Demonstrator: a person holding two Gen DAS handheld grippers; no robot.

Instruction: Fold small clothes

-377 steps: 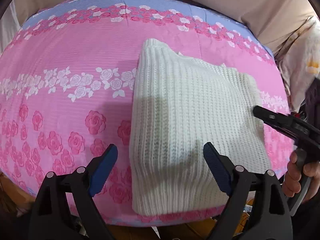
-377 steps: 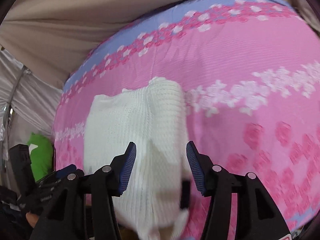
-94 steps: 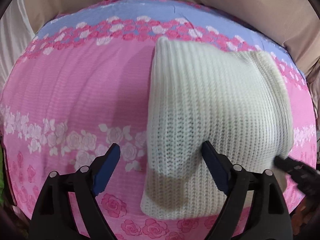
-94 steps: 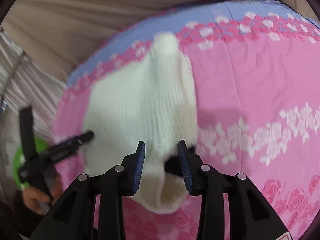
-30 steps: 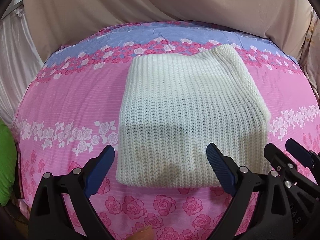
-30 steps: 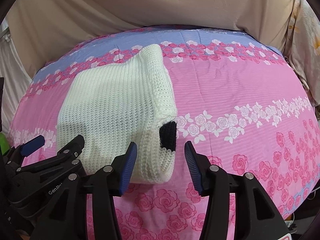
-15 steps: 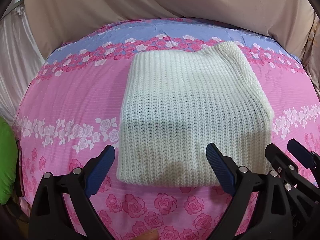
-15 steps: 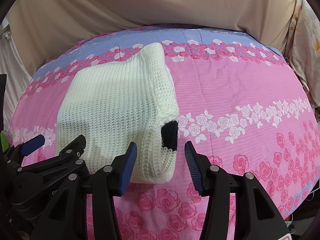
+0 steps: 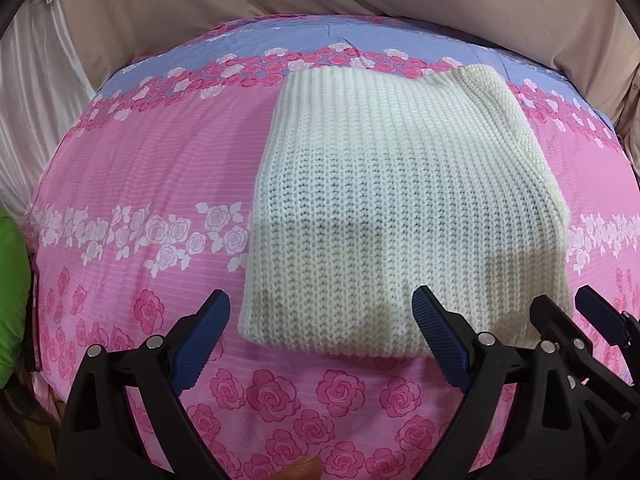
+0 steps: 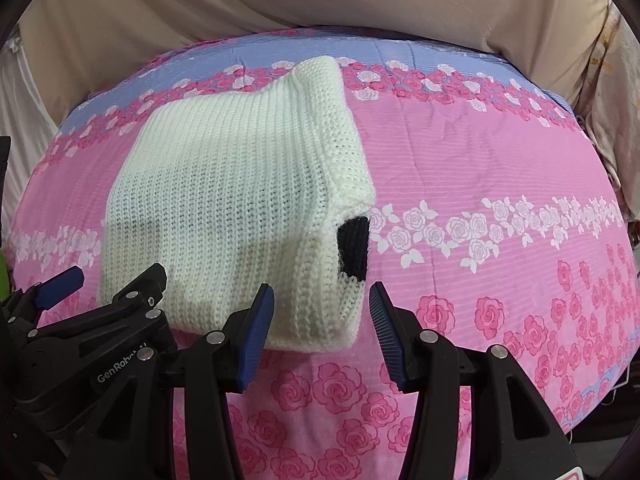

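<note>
Since the frames of a few seconds back, when the right gripper was pinching the knit's edge and the garment was bunched and lifted, the white knitted garment [image 9: 400, 216] has been laid down as a tidy folded block, and over the last second almost nothing shifts but a slight drift of both cameras. It lies flat on the pink rose-print bedspread [image 9: 140, 184], toward the far, blue-banded side, with a black patch [image 10: 353, 248] showing at the open right-hand end where the layers gape. The left gripper [image 9: 320, 338] hovers just short of the near edge with its jaws spread wide and nothing between them; the right gripper [image 10: 322, 330] does likewise at the near right corner, jaws apart and empty. Held back and open like this, the two look to be releasing a finished fold, or checking it before any last tuck. The bedspread is soft and lightly wrinkled, so the knit sinks a little into it. Behind hangs a beige draped cloth [image 10: 280, 0], and something bright green [image 9: 10, 300] sits at the left edge.
</note>
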